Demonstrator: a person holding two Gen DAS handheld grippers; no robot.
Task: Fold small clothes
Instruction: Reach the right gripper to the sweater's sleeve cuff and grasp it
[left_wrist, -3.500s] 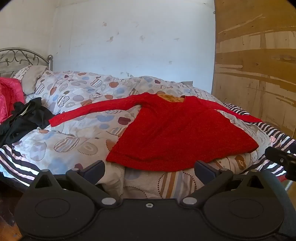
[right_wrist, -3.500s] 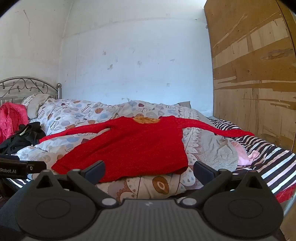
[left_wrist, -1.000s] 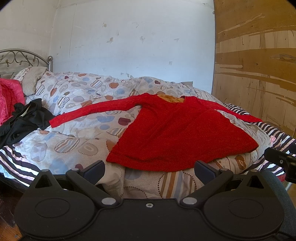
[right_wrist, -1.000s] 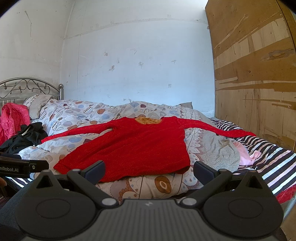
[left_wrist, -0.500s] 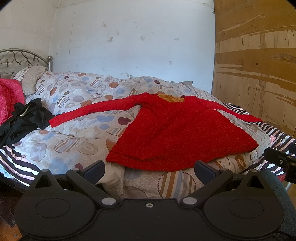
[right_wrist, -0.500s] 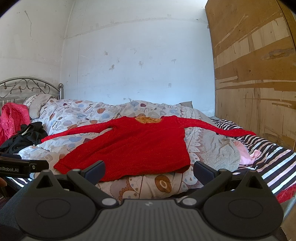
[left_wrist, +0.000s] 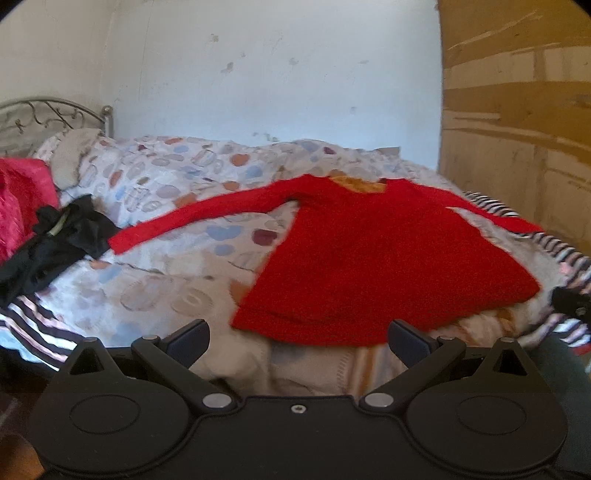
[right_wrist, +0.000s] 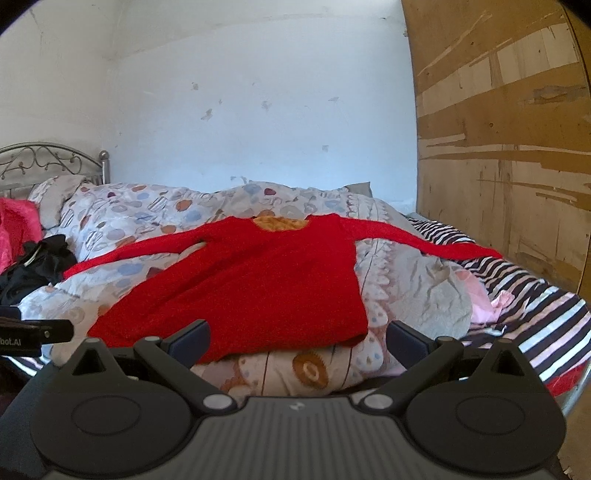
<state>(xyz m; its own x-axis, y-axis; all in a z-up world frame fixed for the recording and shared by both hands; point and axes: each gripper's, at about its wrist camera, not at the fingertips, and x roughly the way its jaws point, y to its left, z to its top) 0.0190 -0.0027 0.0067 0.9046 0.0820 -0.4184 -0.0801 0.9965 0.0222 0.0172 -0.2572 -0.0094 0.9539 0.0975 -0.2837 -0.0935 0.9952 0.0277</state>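
Observation:
A red long-sleeved top (left_wrist: 373, 258) (right_wrist: 258, 284) lies spread flat on the bed, both sleeves stretched out sideways, its hem towards me. An orange lining shows at the neckline (right_wrist: 280, 222). My left gripper (left_wrist: 299, 341) stands open just short of the hem, nothing between its fingers. My right gripper (right_wrist: 297, 341) is open too, level with the hem and holding nothing. The other gripper's tip shows at each view's edge (left_wrist: 570, 304) (right_wrist: 35, 334).
The bed carries a patterned quilt (right_wrist: 147, 206) over a striped sheet (right_wrist: 546, 314). A black garment (left_wrist: 55, 240) and a pink one (left_wrist: 22, 199) lie at the left by the metal headboard (right_wrist: 48, 158). A wooden panel (right_wrist: 509, 166) walls the right side.
The left wrist view has shifted a little to the left and is blurred with motion, so the top sits further right in it. The right gripper has barely moved.

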